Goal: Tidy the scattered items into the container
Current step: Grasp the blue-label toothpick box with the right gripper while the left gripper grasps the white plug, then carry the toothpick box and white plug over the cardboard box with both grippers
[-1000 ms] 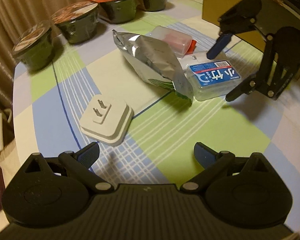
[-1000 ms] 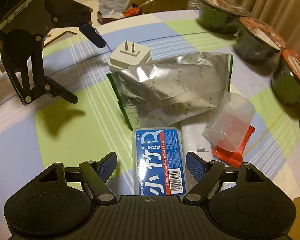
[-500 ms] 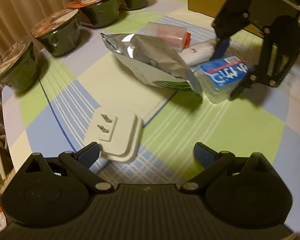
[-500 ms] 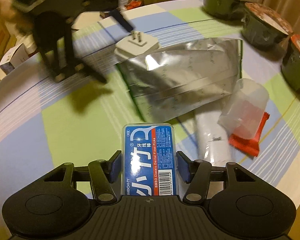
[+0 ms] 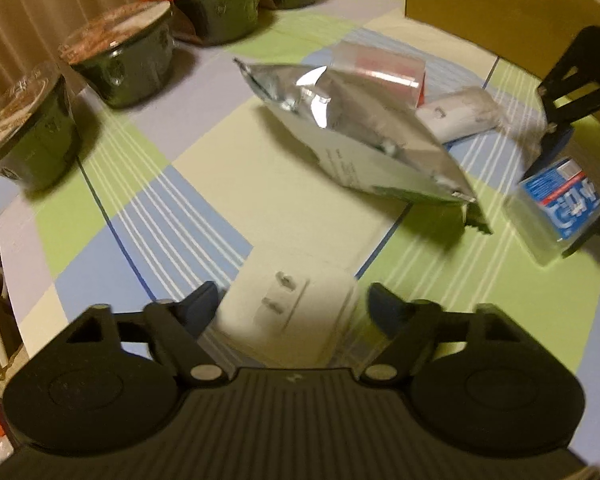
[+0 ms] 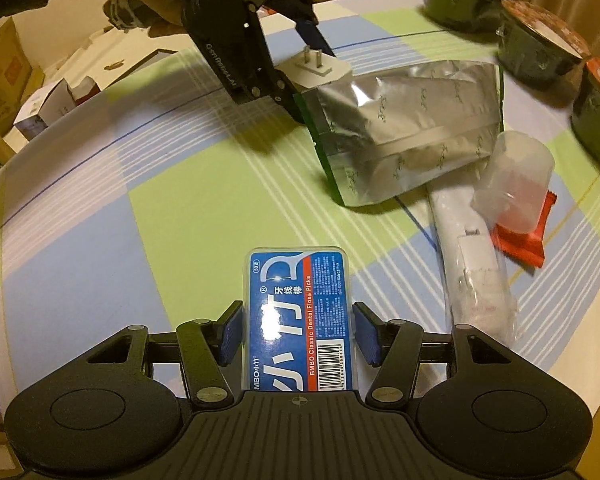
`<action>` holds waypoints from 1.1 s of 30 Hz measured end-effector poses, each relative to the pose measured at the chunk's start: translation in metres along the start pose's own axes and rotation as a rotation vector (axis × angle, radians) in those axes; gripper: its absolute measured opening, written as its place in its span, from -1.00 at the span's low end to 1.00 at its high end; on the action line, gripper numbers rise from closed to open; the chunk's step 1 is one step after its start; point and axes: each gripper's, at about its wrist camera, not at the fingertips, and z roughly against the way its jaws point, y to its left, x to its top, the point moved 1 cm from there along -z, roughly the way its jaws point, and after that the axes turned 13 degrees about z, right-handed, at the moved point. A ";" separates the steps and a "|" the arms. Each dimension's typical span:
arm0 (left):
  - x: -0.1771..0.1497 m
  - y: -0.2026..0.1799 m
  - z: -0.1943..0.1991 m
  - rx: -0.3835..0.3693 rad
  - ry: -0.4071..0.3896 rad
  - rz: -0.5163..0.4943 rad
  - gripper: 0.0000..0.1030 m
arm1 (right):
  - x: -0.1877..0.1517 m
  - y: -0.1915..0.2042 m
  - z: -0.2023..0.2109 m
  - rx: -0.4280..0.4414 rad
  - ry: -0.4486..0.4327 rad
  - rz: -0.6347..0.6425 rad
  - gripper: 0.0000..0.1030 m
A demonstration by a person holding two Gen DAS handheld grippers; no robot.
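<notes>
My right gripper [image 6: 299, 330] is shut on the blue floss-pick box [image 6: 299, 312] and holds it lifted off the table; the box also shows in the left wrist view [image 5: 556, 208]. My left gripper [image 5: 294, 306] is open around the white plug adapter [image 5: 288, 312], its fingers on either side with a gap on the right side. The adapter also shows in the right wrist view [image 6: 318, 70] between the left gripper's fingers. A silver foil pouch [image 5: 364, 140] lies mid-table. A cardboard box [image 5: 500, 12] stands at the far right edge.
Several dark instant-noodle bowls [image 5: 124, 64] line the far left edge. A clear plastic cup [image 6: 514, 178] lies on a red packet [image 6: 526, 240], beside a white wrapped roll [image 6: 476, 276]. The checked tablecloth [image 6: 180, 208] covers the round table.
My left gripper moved forward so the plug adapter now sits between its fingers. My right gripper closed on the floss-pick box and lifted it back from the pouch.
</notes>
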 end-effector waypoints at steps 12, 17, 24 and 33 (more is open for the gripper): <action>-0.031 -0.071 0.024 -0.036 0.069 -0.018 0.27 | -0.017 0.033 0.024 -0.019 0.023 -0.111 0.16; -0.056 -0.125 0.040 -0.093 0.098 -0.039 0.28 | -0.030 0.057 0.034 -0.017 0.029 -0.167 0.16; -0.079 -0.170 0.051 -0.156 0.148 -0.125 0.40 | -0.042 0.079 0.039 -0.043 0.053 -0.167 0.16; -0.077 -0.178 0.056 -0.157 0.210 -0.123 0.17 | -0.052 0.086 0.042 -0.072 0.058 -0.238 0.16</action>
